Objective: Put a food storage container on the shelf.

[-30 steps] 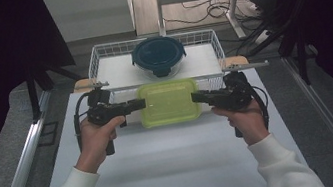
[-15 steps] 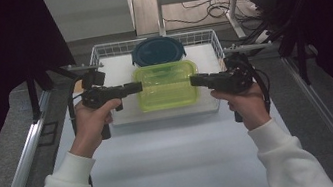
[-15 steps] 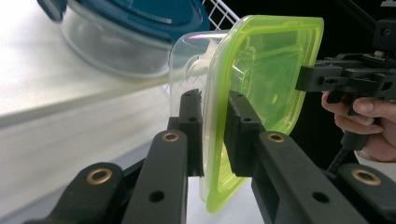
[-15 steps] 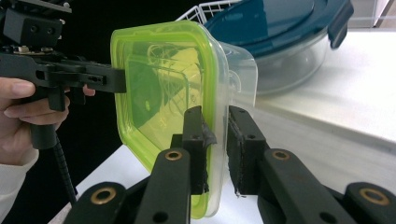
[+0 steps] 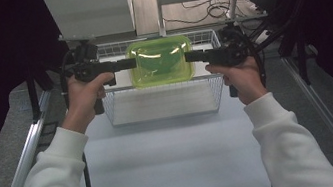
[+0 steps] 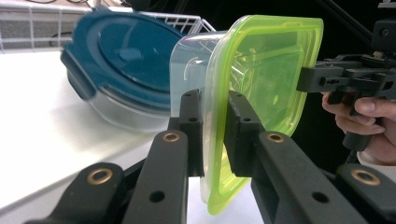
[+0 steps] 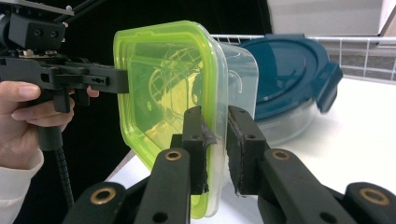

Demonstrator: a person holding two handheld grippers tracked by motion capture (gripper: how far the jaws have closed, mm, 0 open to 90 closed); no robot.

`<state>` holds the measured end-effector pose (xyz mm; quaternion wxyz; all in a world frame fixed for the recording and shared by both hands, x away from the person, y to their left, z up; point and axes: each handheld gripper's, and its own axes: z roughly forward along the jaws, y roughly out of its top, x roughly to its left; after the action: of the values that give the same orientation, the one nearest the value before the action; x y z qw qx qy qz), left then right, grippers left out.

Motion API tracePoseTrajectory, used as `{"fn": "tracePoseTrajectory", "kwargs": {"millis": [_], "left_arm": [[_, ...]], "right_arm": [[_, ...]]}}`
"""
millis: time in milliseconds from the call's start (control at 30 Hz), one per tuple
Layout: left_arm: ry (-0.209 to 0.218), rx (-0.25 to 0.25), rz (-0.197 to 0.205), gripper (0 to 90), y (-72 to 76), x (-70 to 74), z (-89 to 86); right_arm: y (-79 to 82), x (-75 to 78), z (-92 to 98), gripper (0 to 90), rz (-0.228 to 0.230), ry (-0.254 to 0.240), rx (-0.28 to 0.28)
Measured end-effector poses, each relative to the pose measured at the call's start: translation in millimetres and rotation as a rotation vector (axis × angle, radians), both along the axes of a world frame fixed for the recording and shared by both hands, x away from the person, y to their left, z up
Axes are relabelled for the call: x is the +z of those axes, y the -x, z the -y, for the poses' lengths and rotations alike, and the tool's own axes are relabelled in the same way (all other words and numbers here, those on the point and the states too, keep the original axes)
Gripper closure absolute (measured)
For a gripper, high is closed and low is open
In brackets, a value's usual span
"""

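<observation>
Left jaws: the left gripper (image 5: 125, 64) is clamped on the left rim of the green-lidded container (image 5: 160, 60); in the left gripper view the two black jaws pinch the lid edge (image 6: 215, 140) from both sides.
Right jaws: the right gripper (image 5: 194, 56) is clamped on the opposite rim; in the right gripper view its pads press the lid's edge (image 7: 215, 140) between them.
Container: clear tub with a lime-green lid, held in the air between the two grippers, lid facing the person, over the far part of the wire basket (image 5: 164, 105).
Blue-lidded container: round, with a dark blue lid (image 6: 126, 56), lying tilted just behind the green one, by the basket's far wall.
Basket: white wire, standing at the far edge of the table (image 5: 175, 163), midway between its left and right edges.
Hands: the left hand (image 5: 82, 99) and right hand (image 5: 243, 79) grip the handles, white sleeves reaching in from the table's near edge.
</observation>
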<state>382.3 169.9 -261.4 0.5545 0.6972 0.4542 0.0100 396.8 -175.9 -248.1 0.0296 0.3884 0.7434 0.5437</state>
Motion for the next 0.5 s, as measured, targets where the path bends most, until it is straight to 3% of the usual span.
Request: {"fn": "tracePoseTrajectory", "kwargs": {"millis": [300,500], "left_arm": [[0.022,0.000,-0.035,78.5,-26.7,16.0,-6.4],[0.019,0.006,-0.065,78.4,-41.8,19.9,-5.6]], "right_arm": [[-29.2,19.5,-6.4,77.1,-0.034,0.002,0.004],[-49.0,22.1,-6.9,77.4,-0.079,0.005,-0.006]]}}
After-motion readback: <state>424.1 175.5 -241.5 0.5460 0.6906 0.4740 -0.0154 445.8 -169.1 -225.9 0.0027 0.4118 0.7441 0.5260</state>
